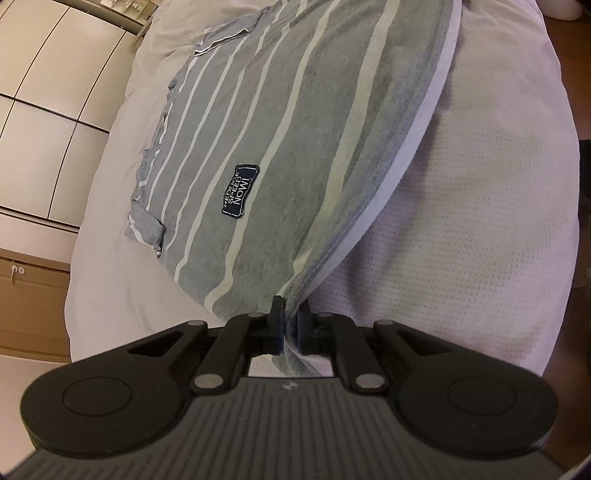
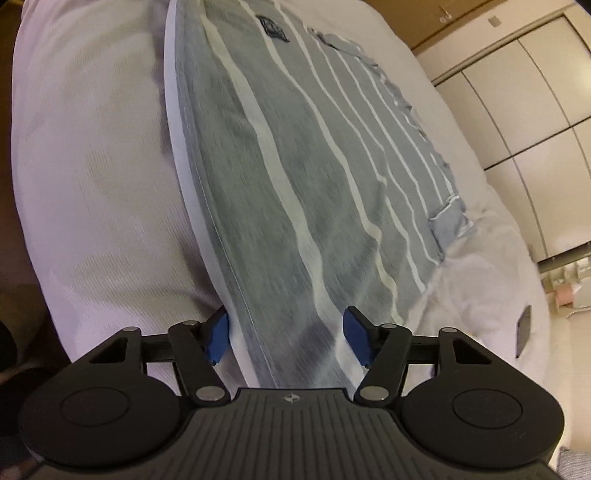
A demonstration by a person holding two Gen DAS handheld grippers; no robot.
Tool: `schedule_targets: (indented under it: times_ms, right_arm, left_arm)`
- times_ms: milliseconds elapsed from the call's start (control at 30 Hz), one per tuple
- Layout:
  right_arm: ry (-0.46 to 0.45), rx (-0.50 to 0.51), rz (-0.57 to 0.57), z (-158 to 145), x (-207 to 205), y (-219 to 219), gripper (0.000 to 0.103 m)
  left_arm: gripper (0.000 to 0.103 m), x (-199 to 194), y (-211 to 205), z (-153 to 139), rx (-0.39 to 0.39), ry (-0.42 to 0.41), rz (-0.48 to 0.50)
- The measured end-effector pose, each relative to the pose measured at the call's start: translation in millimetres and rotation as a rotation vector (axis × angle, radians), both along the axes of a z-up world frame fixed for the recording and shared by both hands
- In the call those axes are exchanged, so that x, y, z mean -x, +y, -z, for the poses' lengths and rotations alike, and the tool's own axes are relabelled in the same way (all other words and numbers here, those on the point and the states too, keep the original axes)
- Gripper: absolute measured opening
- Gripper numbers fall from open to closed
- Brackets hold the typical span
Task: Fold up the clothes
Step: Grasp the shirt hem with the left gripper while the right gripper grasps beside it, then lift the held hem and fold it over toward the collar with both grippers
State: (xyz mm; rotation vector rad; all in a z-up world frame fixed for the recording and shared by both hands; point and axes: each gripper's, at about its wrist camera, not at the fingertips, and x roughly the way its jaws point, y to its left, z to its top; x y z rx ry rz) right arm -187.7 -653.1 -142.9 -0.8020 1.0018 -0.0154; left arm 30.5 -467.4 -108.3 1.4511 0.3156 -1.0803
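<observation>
Gripping the near edge of the striped shirt [image 1: 280,155], your left gripper [image 1: 290,325] has its two blue-padded fingers [image 1: 277,328] pressed together on a bunched bit of the hem, and the grey cloth runs out from between them and away across the bed [image 1: 461,229]. The shirt lies spread over the white bedcover, grey with pale stripes running lengthways, its light-coloured hem edge curving along the side nearest the waffle-textured part of the cover. A dark patch [image 1: 240,190] with white lettering sits on the front of the shirt, and one short sleeve [image 1: 146,229] lies folded at the far left edge in the left wrist view. Your right gripper [image 2: 288,336] stands with its fingers [image 2: 218,336] wide apart, one on each side of the shirt's near edge, and the cloth passes between them without either pad closing on it. In the right wrist view the shirt [image 2: 314,155] stretches away from that gripper toward the patch [image 2: 273,27] at the top, with the other sleeve [image 2: 448,218] lying at the right edge. Pale cupboard doors [image 1: 40,103] stand beside the bed, and a small dark flat thing [image 2: 522,332] lies on the cover to the right; you cannot tell what it is.
</observation>
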Motion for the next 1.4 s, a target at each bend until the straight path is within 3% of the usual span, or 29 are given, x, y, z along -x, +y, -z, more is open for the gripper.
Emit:
schedule_targets:
  times_ms: [133, 267, 467, 733, 1133, 1267, 1400]
  right_arm:
    - [0.003, 0.047, -0.034, 0, 4, -7, 0.036]
    - [0.030, 0.014, -0.059, -7, 4, -15, 0.000]
    - [0.064, -0.077, -0.086, -43, 3, -24, 0.000]
    - [0.084, -0.098, -0.134, -104, 15, -21, 0.000]
    - [0.258, -0.214, -0.131, -156, 99, 17, 0.000]
    - [0.287, -0.246, -0.118, -169, 105, 19, 0.000]
    - [0.238, -0.243, -0.110, -194, 76, 2, 0.000]
  left_arm:
    - [0.003, 1, 1, -3, 0.005, 0.004, -0.009]
    - [0.002, 3, 2, -17, 0.013, 0.005, -0.007]
    - [0.000, 10, 13, -53, 0.034, 0.014, 0.006]
    - [0.000, 44, 42, -96, 0.009, 0.065, 0.027]
    - [0.000, 133, 97, -132, -0.116, 0.291, 0.042]
    - [0.000, 108, 80, -150, -0.069, 0.341, -0.021]
    - [0.000, 60, 42, -176, 0.006, 0.317, -0.082]
